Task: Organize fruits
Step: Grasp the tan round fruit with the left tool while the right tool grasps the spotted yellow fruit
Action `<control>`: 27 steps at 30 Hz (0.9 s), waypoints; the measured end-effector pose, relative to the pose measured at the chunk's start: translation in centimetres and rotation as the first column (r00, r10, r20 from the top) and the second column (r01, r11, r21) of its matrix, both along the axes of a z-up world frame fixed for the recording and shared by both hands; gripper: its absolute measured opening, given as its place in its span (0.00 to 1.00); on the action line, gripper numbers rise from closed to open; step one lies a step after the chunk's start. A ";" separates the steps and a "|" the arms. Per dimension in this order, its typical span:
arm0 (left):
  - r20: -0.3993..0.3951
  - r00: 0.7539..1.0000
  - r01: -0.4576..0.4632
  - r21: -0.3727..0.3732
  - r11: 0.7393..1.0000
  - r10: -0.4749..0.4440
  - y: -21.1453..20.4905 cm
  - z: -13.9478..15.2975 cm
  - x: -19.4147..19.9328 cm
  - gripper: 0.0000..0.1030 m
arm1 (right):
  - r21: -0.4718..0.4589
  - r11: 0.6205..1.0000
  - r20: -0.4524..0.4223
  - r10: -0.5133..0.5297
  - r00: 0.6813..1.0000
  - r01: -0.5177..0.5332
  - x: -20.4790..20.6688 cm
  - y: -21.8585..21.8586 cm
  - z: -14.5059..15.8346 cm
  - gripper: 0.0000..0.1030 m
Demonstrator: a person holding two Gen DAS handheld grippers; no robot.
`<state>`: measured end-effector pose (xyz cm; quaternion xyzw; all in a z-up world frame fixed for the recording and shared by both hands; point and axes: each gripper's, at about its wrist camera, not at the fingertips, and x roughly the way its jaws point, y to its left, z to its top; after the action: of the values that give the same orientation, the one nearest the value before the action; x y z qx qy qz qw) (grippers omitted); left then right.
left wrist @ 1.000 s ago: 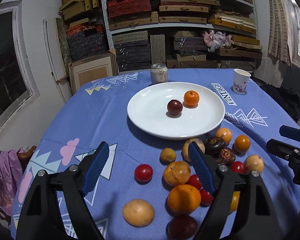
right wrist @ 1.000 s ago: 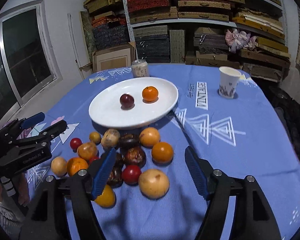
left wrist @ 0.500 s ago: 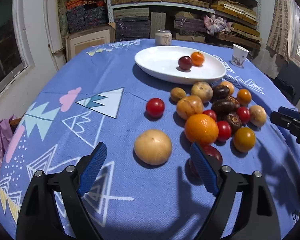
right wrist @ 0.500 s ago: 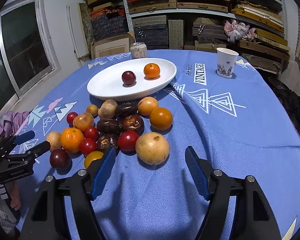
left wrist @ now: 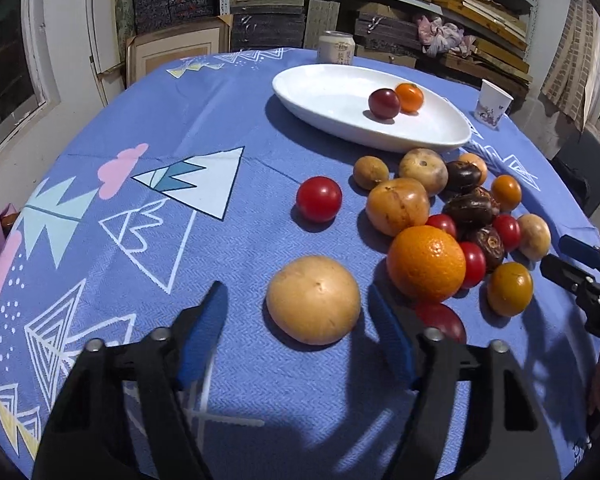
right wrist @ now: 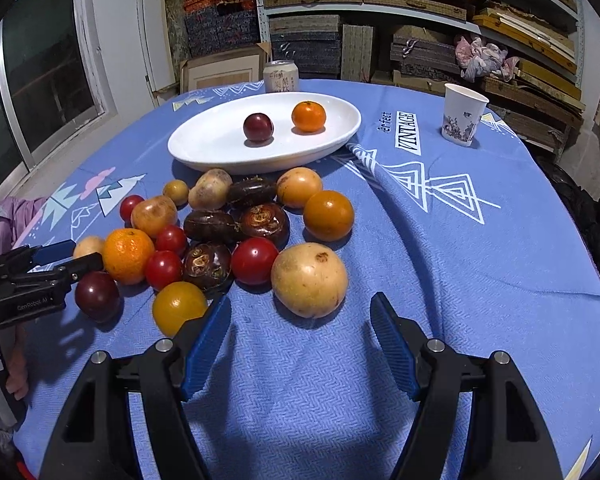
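A white oval plate point(left wrist: 328, 104) point(right wrist: 220, 148) holds a dark plum point(left wrist: 384, 103) point(right wrist: 258, 127) and a small orange point(left wrist: 409, 97) point(right wrist: 308, 116). Several loose fruits lie in front of it on the blue cloth. My left gripper point(left wrist: 296, 312) is open, low over the cloth, its jaws either side of a tan round fruit point(left wrist: 313, 300) without touching it. An orange point(left wrist: 426, 269) lies just right of it. My right gripper point(right wrist: 300, 320) is open and empty, just short of another tan fruit point(right wrist: 309, 279).
A drink can point(right wrist: 281, 76) stands behind the plate and a paper cup point(right wrist: 464, 114) at the far right. Red tomatoes point(left wrist: 319, 199) and dark brown fruits point(right wrist: 264, 220) crowd the pile. Shelves of boxes point(right wrist: 340, 20) stand behind the table.
Both grippers have dropped lower and moved forward to the fruit pile. The left one now has the tan fruit between its open jaws. No fruit has moved.
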<state>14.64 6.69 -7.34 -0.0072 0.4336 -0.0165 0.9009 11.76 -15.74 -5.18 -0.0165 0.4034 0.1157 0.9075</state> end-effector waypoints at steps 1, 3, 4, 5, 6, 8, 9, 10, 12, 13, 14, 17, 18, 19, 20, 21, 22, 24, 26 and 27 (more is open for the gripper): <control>-0.009 1.000 0.007 -0.002 1.000 -0.007 -0.1 -0.1 0.0 0.56 | -0.006 1.000 -0.002 0.001 1.000 -0.001 0.1 0.2 -0.1 0.71; -0.018 1.000 0.025 -0.008 1.000 -0.025 -0.3 -0.3 0.1 0.50 | -0.013 1.000 -0.004 0.005 1.000 -0.005 0.3 0.4 -0.2 0.71; -0.012 1.000 0.027 -0.004 1.000 -0.027 -0.4 -0.2 0.0 0.49 | -0.019 1.000 -0.004 0.007 1.000 -0.007 0.3 0.6 -0.2 0.71; -0.009 1.000 0.029 -0.002 1.000 -0.029 -0.5 -0.1 0.0 0.48 | -0.026 1.000 -0.007 0.012 1.000 -0.012 0.4 0.8 -0.3 0.71; -0.006 0.999 0.034 -0.001 0.999 -0.034 -0.6 -0.1 -0.1 0.46 | -0.029 0.999 -0.009 0.014 1.000 -0.015 0.4 0.8 -0.4 0.71; -0.005 0.999 0.034 0.000 0.999 -0.034 -0.7 -0.1 -0.1 0.46 | -0.034 0.999 -0.012 0.021 1.000 -0.021 0.4 1.0 -0.5 0.66; -0.004 0.999 0.034 -0.002 0.999 -0.034 -0.7 -0.1 0.0 0.46 | -0.035 0.999 -0.016 0.025 1.000 -0.025 0.5 1.1 -0.5 0.63; -0.005 0.999 0.033 -0.004 0.999 -0.033 -0.7 -0.1 -0.1 0.46 | -0.036 0.999 -0.022 0.030 0.999 -0.030 0.5 1.2 -0.6 0.59; -0.004 0.999 0.032 -0.007 0.999 -0.032 -0.7 -0.1 -0.1 0.46 | -0.043 0.999 -0.025 0.028 0.999 -0.029 0.6 1.2 -0.7 0.58; -0.004 0.999 0.032 -0.006 0.999 -0.032 -0.7 -0.1 -0.1 0.46 | -0.047 0.999 -0.024 0.027 0.999 -0.028 0.5 1.2 -0.7 0.57; -0.004 0.999 0.032 -0.005 0.999 -0.032 -0.7 -0.1 -0.1 0.46 | -0.049 0.998 -0.022 0.025 0.999 -0.026 0.5 1.2 -0.7 0.55; -0.003 1.000 0.030 -0.005 1.000 -0.030 -0.6 -0.1 -0.1 0.46 | -0.061 0.998 -0.014 0.009 1.000 -0.010 0.6 1.1 -0.7 0.45; -0.002 1.000 0.028 -0.006 1.000 -0.028 -0.6 -0.1 0.0 0.46 | -0.061 0.998 -0.013 0.003 1.000 -0.003 0.6 1.0 -0.7 0.44; -0.002 1.000 0.026 -0.007 1.000 -0.026 -0.5 -0.1 0.0 0.46 | -0.058 0.998 -0.013 -0.002 1.000 0.001 0.6 0.9 -0.7 0.40; -0.003 1.000 0.025 -0.008 1.000 -0.025 -0.5 -0.1 0.0 0.46 | -0.056 0.998 -0.013 -0.009 1.000 0.008 0.7 0.7 -0.7 0.38; -0.003 1.000 0.024 -0.008 1.000 -0.024 -0.4 -0.1 0.0 0.46 | -0.055 0.998 -0.014 -0.012 1.000 0.011 0.7 0.5 -0.7 0.37; -0.002 1.000 0.025 -0.007 1.000 -0.025 -0.4 -0.1 -0.1 0.46 | -0.062 0.998 -0.016 -0.012 1.000 0.011 0.8 0.6 -0.8 0.38; -0.001 1.000 0.025 -0.003 1.000 -0.025 -0.4 -0.1 0.0 0.46 | -0.078 0.997 -0.025 -0.012 1.000 0.010 1.0 0.8 -1.1 0.39; 0.000 1.000 0.025 -0.003 1.000 -0.025 -0.4 -0.1 -0.1 0.46 | -0.089 0.996 -0.034 -0.015 0.999 0.012 1.3 0.9 -1.4 0.39; 0.000 1.000 0.025 -0.003 1.000 -0.025 -0.4 -0.1 -0.1 0.46 | -0.089 0.996 -0.036 -0.016 0.999 0.012 1.4 0.9 -1.4 0.39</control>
<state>14.53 6.27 -7.45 -0.0032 0.4338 -0.0283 0.9006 13.21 -14.82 -6.62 -0.0518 0.4248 0.0916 0.8992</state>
